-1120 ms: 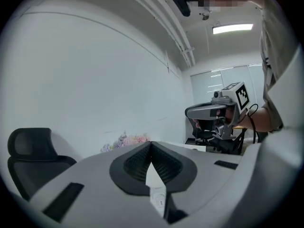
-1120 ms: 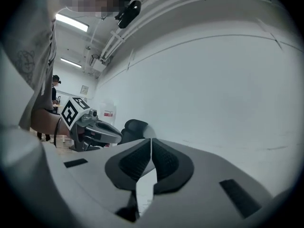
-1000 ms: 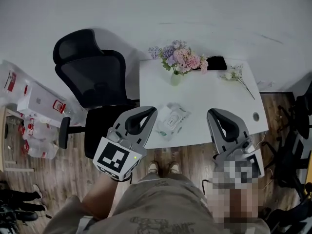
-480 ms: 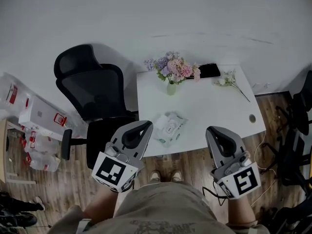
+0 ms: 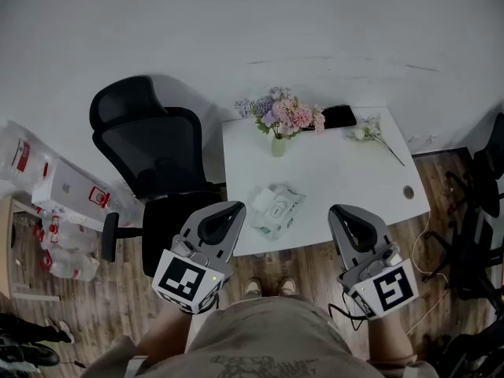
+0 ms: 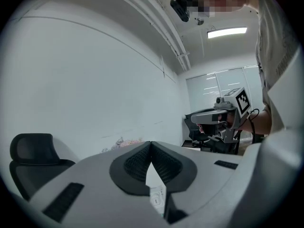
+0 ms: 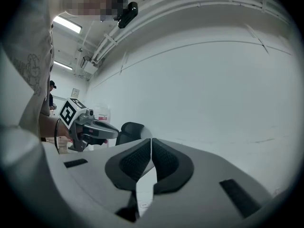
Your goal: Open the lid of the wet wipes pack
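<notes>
The wet wipes pack (image 5: 276, 209) lies flat near the front edge of the white table (image 5: 346, 172), its lid down. My left gripper (image 5: 236, 207) hangs just left of the pack, off the table's near-left corner, jaws shut with nothing in them. My right gripper (image 5: 337, 209) hovers over the front edge to the pack's right, also shut and empty. In the left gripper view the left gripper (image 6: 151, 144) has its pads pressed together, and a sliver of the pack (image 6: 156, 198) shows below them. The right gripper view shows the right gripper (image 7: 151, 140) shut in the same way.
A vase of flowers (image 5: 279, 120), a dark flat object (image 5: 339, 116) and a loose flower sprig (image 5: 378, 136) sit along the table's far side. A black office chair (image 5: 153, 156) stands left of the table. Boxes and bags (image 5: 63, 199) lie on the floor at far left.
Both grippers have drifted a little back toward the table's near edge, still shut. The pack has not moved.
</notes>
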`<act>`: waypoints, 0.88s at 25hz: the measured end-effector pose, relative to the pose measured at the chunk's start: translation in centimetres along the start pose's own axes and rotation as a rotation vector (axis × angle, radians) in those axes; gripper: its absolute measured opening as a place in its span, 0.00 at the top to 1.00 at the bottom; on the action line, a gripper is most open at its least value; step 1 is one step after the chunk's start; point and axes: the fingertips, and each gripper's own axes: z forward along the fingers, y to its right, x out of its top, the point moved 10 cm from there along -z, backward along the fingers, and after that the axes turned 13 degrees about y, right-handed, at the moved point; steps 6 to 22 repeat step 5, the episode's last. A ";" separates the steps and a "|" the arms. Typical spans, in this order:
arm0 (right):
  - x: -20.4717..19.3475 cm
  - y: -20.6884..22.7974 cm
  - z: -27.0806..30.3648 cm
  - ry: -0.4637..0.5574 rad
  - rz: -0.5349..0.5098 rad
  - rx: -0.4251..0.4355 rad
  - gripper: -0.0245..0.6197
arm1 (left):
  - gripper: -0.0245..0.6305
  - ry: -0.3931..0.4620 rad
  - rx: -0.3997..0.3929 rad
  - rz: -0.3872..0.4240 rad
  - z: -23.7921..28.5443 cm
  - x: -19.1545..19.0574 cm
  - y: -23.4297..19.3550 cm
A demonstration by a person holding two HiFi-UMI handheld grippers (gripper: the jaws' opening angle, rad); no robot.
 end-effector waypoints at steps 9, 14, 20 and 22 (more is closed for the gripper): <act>-0.3 -0.2 0.5 -0.008 -0.010 -0.001 0.91 | 0.94 0.001 0.003 0.001 -0.1 -0.2 -0.4; -0.3 -0.2 0.5 -0.008 -0.010 -0.001 0.91 | 0.94 0.001 0.003 0.001 -0.1 -0.2 -0.4; -0.3 -0.2 0.5 -0.008 -0.010 -0.001 0.91 | 0.94 0.001 0.003 0.001 -0.1 -0.2 -0.4; -0.3 -0.2 0.5 -0.008 -0.010 -0.001 0.91 | 0.94 0.001 0.003 0.001 -0.1 -0.2 -0.4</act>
